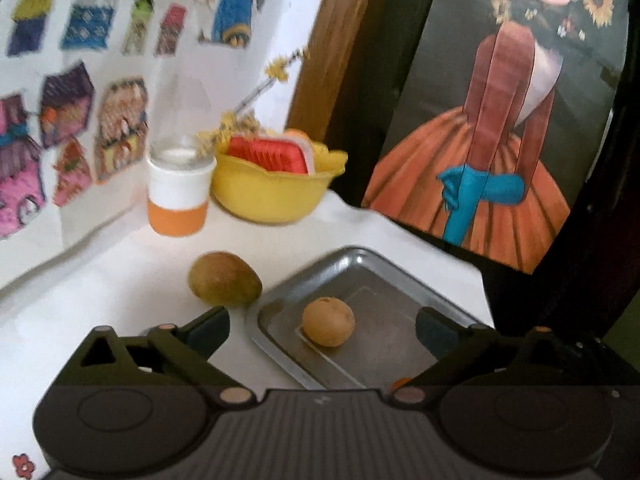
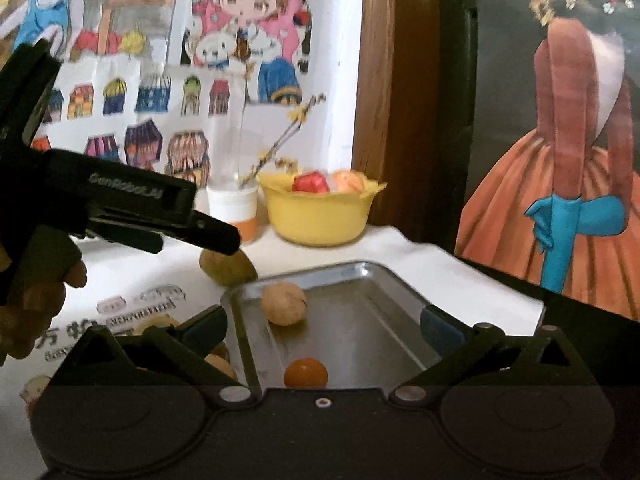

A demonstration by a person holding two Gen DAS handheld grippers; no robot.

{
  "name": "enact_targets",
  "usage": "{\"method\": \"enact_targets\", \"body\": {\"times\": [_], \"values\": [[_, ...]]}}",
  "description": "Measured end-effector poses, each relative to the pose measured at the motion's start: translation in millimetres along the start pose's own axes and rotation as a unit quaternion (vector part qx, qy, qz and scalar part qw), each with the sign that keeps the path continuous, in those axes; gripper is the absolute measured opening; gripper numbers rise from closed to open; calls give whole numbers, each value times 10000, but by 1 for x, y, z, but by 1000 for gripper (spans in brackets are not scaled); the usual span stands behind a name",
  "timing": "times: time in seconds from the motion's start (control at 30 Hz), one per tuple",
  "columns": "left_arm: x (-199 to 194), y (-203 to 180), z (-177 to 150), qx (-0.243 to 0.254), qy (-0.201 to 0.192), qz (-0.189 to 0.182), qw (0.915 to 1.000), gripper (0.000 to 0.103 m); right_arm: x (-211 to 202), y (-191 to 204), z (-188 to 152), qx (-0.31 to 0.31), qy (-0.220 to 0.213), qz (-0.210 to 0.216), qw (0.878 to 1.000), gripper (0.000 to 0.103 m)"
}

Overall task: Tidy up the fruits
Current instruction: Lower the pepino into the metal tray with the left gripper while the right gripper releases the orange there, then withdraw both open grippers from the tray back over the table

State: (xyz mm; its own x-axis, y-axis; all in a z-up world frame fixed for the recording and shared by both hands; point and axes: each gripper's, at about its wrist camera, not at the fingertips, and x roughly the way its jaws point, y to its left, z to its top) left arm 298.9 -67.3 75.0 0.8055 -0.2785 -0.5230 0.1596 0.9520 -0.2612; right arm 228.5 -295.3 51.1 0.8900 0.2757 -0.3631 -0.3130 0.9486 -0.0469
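Metal tray (image 2: 360, 280) holds two fruits: walnut (image 2: 283, 303), orange (image 2: 306, 373); one kiwi (image 1: 225, 279) on bench; left gripper (image 1: 322, 326), right gripper (image 2: 324, 326) jaws wide, empty

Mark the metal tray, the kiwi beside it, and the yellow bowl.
metal tray (image 2: 360, 320): right wrist view, bare floor.
kiwi (image 1: 225, 279): left wrist view, middle of its skin.
yellow bowl (image 1: 268, 196): left wrist view, front wall.

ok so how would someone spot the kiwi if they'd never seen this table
Find the metal tray on the white-covered table. Just past its far left corner, outside the tray, lies the kiwi, between the tray and the yellow bowl. It is the larger, greenish-brown oval; the tan round fruit sits inside the tray.
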Motion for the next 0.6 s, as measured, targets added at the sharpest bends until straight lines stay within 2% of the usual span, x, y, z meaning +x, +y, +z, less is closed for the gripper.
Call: {"method": "enact_targets", "body": {"times": [0.27,0.6], "values": [[-49,2,-11,-50,-357,33,9993,102,-43,18,6,-31,-352,-99,9993,102],[-109,10,-36,-133,-717,288,9969,103,-95,47,7,-94,-621,-97,9980,102]]}}
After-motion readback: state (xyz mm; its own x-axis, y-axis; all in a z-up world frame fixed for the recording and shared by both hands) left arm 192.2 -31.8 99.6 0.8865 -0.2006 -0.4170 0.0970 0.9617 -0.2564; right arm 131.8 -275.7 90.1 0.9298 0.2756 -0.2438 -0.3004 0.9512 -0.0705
